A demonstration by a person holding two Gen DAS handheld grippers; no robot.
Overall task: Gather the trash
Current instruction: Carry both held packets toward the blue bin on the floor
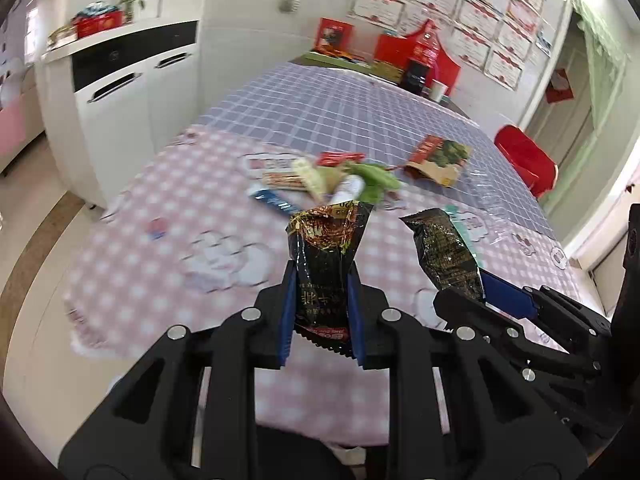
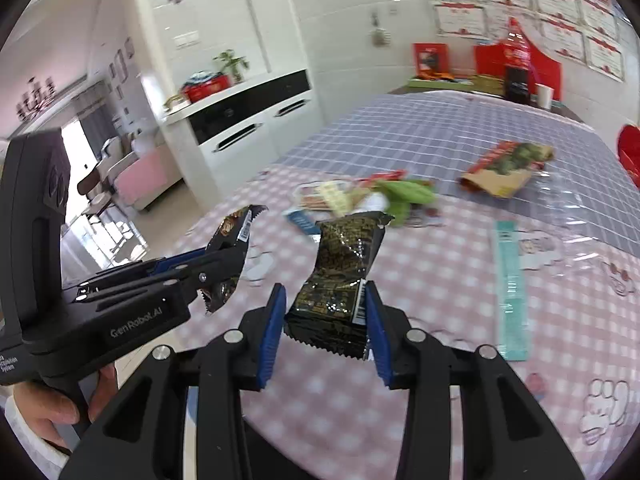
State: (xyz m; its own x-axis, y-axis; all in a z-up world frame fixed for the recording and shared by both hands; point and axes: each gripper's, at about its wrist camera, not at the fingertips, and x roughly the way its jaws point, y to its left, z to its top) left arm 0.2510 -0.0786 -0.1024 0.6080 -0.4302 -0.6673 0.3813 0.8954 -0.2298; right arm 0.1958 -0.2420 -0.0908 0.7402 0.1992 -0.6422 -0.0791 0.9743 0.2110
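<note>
My left gripper (image 1: 322,280) is shut on a black and gold snack wrapper (image 1: 326,252), held upright above the table; it also shows in the right wrist view (image 2: 230,240). My right gripper (image 2: 326,304) is shut on a second black and gold wrapper (image 2: 342,276), seen beside the first in the left wrist view (image 1: 444,252). A heap of trash (image 1: 340,178) lies at mid-table: green wrapper, white pieces, red wrapper, blue packet. A red-brown and green packet (image 1: 438,158) lies further right. A teal strip (image 2: 512,288) lies on the cloth to the right.
The table (image 1: 160,272) has a pink checked cloth near me and a purple checked one behind. Red boxes and a paper cup (image 1: 438,90) stand at the far end. A white cabinet (image 1: 120,120) is left, a red stool (image 1: 526,158) right.
</note>
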